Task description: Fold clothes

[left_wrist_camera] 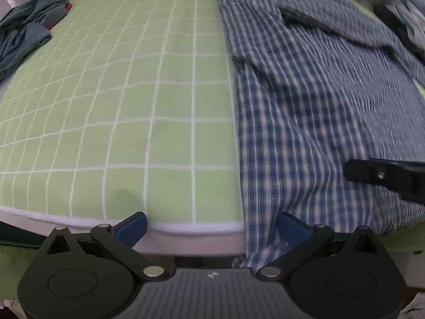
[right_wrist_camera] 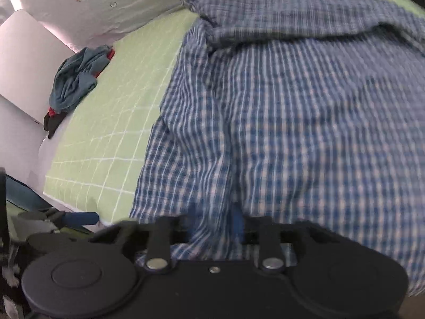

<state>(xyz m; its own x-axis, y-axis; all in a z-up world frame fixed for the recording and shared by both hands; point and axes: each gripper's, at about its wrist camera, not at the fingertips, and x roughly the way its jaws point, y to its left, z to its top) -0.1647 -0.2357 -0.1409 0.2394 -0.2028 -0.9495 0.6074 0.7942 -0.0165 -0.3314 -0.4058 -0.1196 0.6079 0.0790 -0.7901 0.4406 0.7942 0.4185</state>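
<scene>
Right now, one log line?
left gripper: open, at mat edge | right gripper: shut on blue-and-white checked cotton shirt | green grid mat: shirt spread

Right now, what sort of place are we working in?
Probably a bedroom. The checked shirt lies on a bed-like surface under a green grid sheet, more crumpled clothes sit near its edge, and a printed white cloth lies behind.

Green grid-patterned bed cover (left_wrist_camera: 132,106); blue checked shirt (left_wrist_camera: 318,119) spread at three o'clock, crumpled grey-blue garment (left_wrist_camera: 24,34) at ten o'clock.
</scene>
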